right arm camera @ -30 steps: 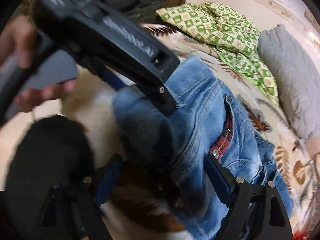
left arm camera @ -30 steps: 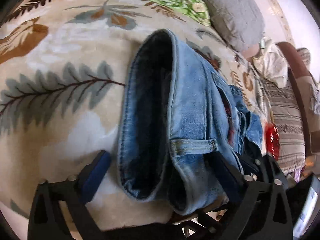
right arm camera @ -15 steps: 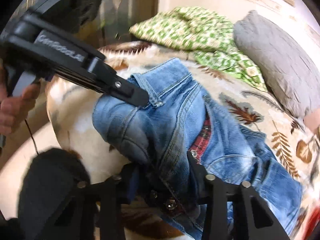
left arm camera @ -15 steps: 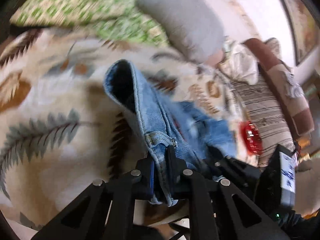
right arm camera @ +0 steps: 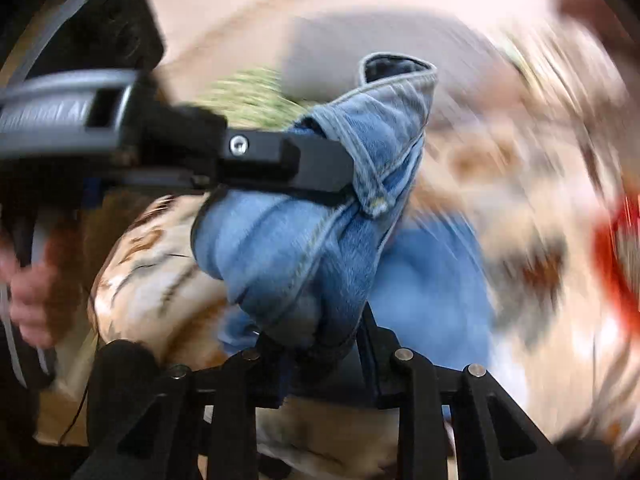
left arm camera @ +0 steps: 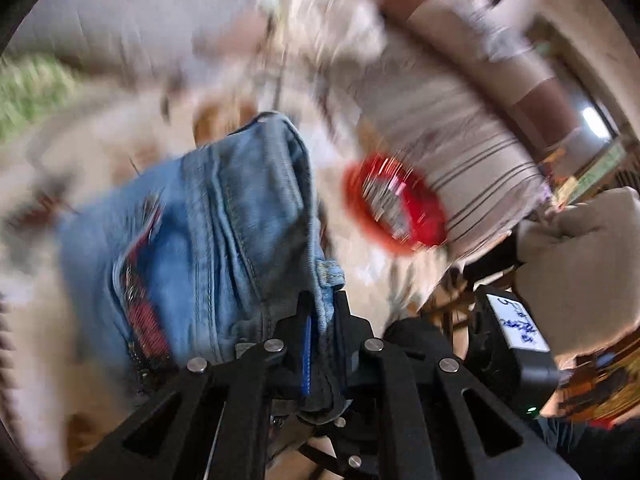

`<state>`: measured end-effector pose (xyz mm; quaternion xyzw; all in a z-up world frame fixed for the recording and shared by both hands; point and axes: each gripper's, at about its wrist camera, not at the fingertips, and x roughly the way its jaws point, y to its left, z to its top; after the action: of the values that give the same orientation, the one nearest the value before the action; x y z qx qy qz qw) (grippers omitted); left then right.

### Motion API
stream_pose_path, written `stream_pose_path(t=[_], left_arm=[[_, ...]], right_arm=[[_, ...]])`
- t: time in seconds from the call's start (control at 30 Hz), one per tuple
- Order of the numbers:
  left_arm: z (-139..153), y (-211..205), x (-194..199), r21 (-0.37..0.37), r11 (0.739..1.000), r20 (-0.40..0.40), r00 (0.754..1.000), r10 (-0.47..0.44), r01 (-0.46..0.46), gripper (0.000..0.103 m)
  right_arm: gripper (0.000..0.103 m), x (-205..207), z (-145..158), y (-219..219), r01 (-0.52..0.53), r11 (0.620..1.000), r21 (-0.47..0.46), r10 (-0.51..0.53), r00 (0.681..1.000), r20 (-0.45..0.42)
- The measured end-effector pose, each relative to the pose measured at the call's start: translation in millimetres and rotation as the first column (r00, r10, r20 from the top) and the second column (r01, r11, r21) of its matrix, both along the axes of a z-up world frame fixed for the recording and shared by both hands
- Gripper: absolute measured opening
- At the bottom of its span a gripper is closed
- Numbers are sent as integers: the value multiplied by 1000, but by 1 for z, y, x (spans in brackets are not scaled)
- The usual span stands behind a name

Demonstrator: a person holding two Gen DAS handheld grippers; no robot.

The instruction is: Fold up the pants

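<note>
The light blue jeans (left arm camera: 224,232) hang lifted above the leaf-patterned bedspread (right arm camera: 152,280). My left gripper (left arm camera: 322,312) is shut on the waistband edge by a belt loop. My right gripper (right arm camera: 324,340) is shut on a bunched part of the waistband of the jeans (right arm camera: 320,248). In the right wrist view the left gripper (right arm camera: 320,168) shows from the side, clamped on the waistband, with the bare hand that holds it at the left. Both views are blurred by motion.
A red round object (left arm camera: 394,208) lies on the bed to the right of the jeans. Behind it stands a striped cushion (left arm camera: 460,128). A grey pillow (right arm camera: 332,44) and a green checked cloth (right arm camera: 252,100) lie at the far side. A gloved hand (left arm camera: 580,264) shows at the right.
Both grippers went from open around the waistband to shut on it. They have lifted the jeans off the bed, and both cameras swing quickly.
</note>
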<state>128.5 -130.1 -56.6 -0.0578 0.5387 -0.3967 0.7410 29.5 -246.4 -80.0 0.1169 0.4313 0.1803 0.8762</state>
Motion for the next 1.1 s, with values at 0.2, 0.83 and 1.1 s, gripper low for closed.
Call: stream_pose_path(t=[0.2, 0.83, 1.1], left_arm=[[-70, -38, 26, 61, 998, -138, 990, 24, -16, 12], [51, 96, -30, 90, 980, 225, 962, 156, -180, 102], [20, 98, -67, 162, 987, 319, 945, -71, 19, 102]], right_arm=[[31, 8, -47, -51, 166, 970, 176, -125, 967, -221], [72, -11, 36, -61, 57, 998, -18, -57, 998, -36], [72, 34, 24, -77, -19, 999, 45, 26, 986, -167]])
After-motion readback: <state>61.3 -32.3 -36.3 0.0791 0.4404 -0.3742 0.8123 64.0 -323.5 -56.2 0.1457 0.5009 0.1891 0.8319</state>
